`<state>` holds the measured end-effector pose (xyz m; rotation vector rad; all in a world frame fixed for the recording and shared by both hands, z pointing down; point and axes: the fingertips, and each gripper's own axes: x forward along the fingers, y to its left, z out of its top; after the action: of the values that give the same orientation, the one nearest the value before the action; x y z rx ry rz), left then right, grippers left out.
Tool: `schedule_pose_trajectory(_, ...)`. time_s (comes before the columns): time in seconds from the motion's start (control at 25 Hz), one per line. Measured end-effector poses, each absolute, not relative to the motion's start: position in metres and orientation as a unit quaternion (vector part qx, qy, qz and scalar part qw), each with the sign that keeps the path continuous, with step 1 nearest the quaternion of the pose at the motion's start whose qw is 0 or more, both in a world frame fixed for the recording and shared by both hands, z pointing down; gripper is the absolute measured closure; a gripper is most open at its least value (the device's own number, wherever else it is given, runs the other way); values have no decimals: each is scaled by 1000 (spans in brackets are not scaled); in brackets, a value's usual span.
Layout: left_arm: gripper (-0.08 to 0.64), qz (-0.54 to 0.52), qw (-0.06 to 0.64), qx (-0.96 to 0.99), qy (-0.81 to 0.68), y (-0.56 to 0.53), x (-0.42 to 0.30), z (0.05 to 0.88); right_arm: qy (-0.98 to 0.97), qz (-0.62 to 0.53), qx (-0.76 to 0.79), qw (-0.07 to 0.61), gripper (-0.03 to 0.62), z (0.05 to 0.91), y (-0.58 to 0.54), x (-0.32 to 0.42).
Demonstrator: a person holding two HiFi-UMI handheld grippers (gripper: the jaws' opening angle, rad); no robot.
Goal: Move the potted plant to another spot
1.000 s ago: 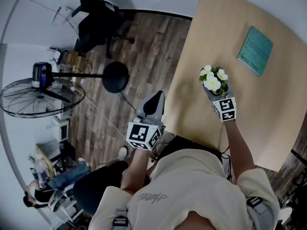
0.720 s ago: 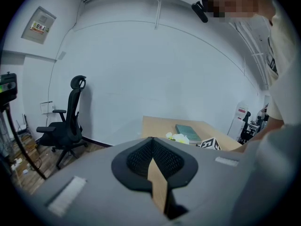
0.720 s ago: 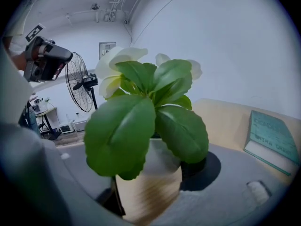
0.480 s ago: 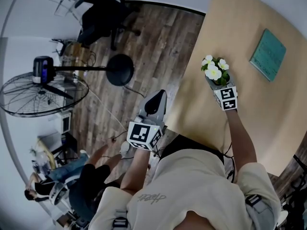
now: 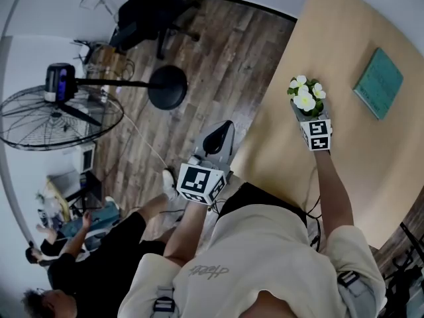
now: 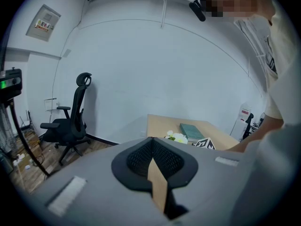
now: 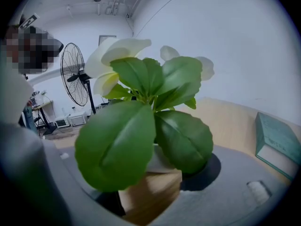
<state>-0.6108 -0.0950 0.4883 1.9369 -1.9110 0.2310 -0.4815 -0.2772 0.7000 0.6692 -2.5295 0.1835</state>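
Observation:
The potted plant [image 5: 305, 98], white flowers and broad green leaves in a small white pot [image 7: 160, 160], sits between the jaws of my right gripper [image 5: 305, 113], which is shut on the pot. It is held over the light wooden table [image 5: 371, 158], near the table's left edge. I cannot tell whether the pot touches the tabletop. In the right gripper view the leaves [image 7: 155, 126] fill the middle and hide most of the pot. My left gripper [image 5: 218, 138] is shut and holds nothing, off the table's left side above the floor; in its own view the left gripper [image 6: 153, 142] points toward the table.
A teal book [image 5: 378, 83] lies on the table beyond and to the right of the plant. A standing fan [image 5: 59, 114] and a black office chair [image 5: 149, 12] are on the wooden floor at left. A person [image 5: 86, 257] crouches at lower left.
My right gripper has carried the plant a little toward the table's left edge, away from the book, and lower. The left gripper has drifted slightly. The person at lower left has moved nearer.

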Motion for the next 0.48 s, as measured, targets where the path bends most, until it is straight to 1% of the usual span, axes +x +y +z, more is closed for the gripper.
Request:
schedule_pose_trajectory(0.28, 541, 72, 199, 698, -684, -94, -615, 482, -923, 52, 250, 289, 243, 705, -279, -480)
schedule_pose_trajectory(0.32, 541, 71, 198, 699, -684, -93, -616, 480, -921, 51, 250, 294, 233, 705, -278, -480)
schedule_pose_trajectory(0.36, 541, 71, 198, 699, -684, -92, -617, 479, -919, 52, 252, 299, 201, 705, -278, -479)
schedule_pose_trajectory(0.4, 541, 70, 197, 700, -683, -92, -617, 479, -917, 54, 254, 301, 188, 704, -277, -478)
schedule_pose_trajectory(0.48, 541, 69, 195, 703, -681, -91, -616, 478, -915, 59, 256, 306, 183, 702, -273, -473)
